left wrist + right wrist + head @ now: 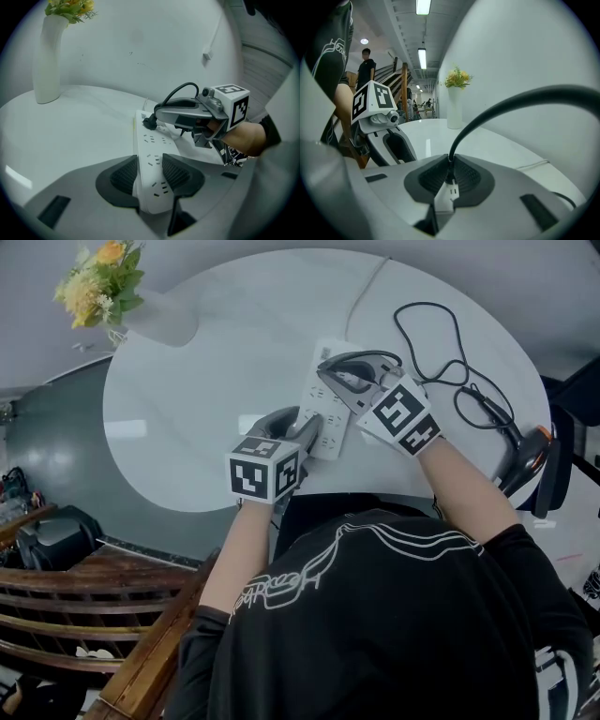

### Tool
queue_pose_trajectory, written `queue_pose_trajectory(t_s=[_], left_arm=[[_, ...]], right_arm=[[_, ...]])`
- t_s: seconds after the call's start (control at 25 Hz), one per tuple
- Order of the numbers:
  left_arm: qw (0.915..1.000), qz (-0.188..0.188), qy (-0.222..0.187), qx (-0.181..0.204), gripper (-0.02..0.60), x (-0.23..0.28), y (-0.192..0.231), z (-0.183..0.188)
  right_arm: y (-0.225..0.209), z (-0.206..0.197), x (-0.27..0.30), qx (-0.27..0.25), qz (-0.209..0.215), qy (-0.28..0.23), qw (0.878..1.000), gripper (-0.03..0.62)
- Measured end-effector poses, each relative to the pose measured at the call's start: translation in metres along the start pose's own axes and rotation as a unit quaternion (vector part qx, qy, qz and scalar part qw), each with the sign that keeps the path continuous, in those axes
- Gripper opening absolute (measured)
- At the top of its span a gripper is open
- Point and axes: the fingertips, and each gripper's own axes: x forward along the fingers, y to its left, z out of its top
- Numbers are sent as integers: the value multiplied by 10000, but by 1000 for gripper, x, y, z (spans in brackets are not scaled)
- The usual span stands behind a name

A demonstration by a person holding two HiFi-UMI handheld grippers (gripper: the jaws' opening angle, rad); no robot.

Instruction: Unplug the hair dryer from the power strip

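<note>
Grey left gripper point(151, 171) clamps strip point(151, 140); right gripper point(449, 177) — tilted — pinches plug point(149, 123).

The round desk point(178, 427) is glossy white. The power strip point(152, 154) is white with dark socket slots. The plug point(149, 123) and its looping cord point(441, 343) are black. At the desk's right edge, the hair dryer point(520, 465) is dark with an orange patch. Near the far left edge, a white vase point(47, 61) carries yellow flowers point(98, 277) with green leaves. The left hand-held gripper point(151, 174) and right hand-held gripper point(451, 177) are grey with black ribbed pads. Their marker cubes point(265, 470) are white with black squares. The shirt point(394, 634) is black with white line art.
</note>
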Motion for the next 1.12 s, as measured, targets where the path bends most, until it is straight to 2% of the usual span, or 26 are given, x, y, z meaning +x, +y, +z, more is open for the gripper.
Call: queue_pose_trajectory(t_s=[0.28, 0.56, 0.68, 0.8, 0.88, 1.12], left_arm=[[10000, -42, -48, -38, 167, 0, 0, 0], [10000, -76, -9, -59, 169, 1, 0, 0], [9999, -102, 10, -75, 170, 1, 0, 0], [9999, -114, 19, -51, 169, 1, 0, 0], [9999, -137, 8, -54, 169, 1, 1, 0], [9999, -153, -18, -78, 170, 1, 0, 0]], right_arm=[[-12, -3, 0, 628, 154, -148, 9978, 25], [-1, 2, -1, 155, 74, -44, 9998, 25], [-1, 2, 0, 135, 84, -47, 9999, 25], [-19, 11, -7, 568, -1, -372, 9977, 25], [-39, 18, -11, 699, -149, -419, 9966, 25], [-51, 30, -26, 1126, -61, -606, 9918, 25]])
